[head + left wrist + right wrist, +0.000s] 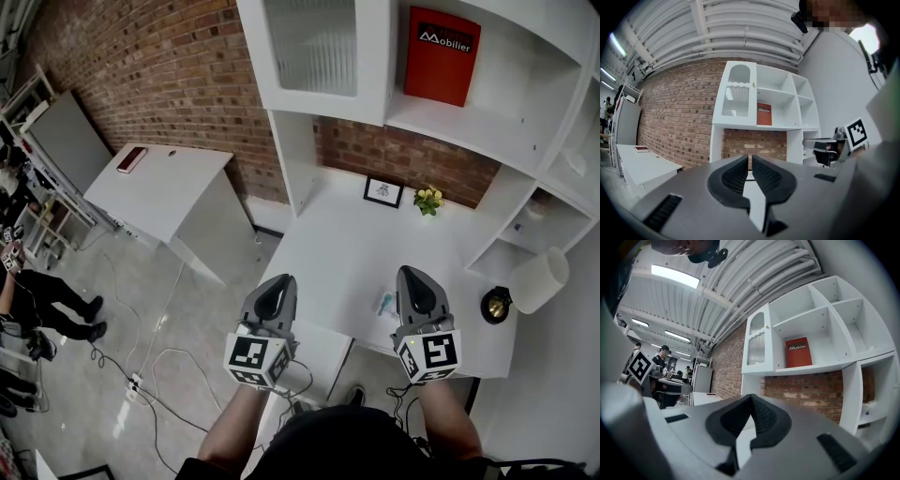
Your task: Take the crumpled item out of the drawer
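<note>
Both grippers are held level over the near edge of the white desk (337, 244). My left gripper (279, 280) (750, 157) is shut, only a thin slit between its ribbed pads and nothing in it. My right gripper (413, 271) (751, 397) is shut too, and empty. Below the desk's near edge, between the two grippers, is a white drawer front (323, 349); I cannot tell whether it is open. No crumpled item shows in any view. A small pale teal object (386, 303) lies on the desk just left of the right gripper.
At the back of the desk stand a framed picture (383, 191) and yellow flowers (429, 199), under shelves holding a red book (442, 55). A white lamp (539, 279) stands right. A second white table (159, 187), floor cables (141, 375) and people are left.
</note>
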The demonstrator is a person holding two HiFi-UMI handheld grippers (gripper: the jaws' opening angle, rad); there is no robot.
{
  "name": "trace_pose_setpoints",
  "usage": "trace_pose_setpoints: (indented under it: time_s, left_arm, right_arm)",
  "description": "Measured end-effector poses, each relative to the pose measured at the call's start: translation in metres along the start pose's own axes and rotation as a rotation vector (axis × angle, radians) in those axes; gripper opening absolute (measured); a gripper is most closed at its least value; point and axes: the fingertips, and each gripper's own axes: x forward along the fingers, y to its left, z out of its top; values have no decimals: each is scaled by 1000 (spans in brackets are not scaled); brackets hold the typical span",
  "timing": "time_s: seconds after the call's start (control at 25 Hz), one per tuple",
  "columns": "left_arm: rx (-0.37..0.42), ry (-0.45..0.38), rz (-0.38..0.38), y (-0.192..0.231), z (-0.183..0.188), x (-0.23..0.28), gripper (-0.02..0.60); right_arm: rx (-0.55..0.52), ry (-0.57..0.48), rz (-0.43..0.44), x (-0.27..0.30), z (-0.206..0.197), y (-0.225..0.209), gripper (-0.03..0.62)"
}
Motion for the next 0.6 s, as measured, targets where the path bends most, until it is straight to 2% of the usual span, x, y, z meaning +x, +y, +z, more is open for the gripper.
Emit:
trace_pose_setpoints:
  time_s: [0.6]
  left_arm:
    - [13,26,-21,-33,-13,30,29]
  right_arm:
    - [9,-5,1,-9,-17,-38,0]
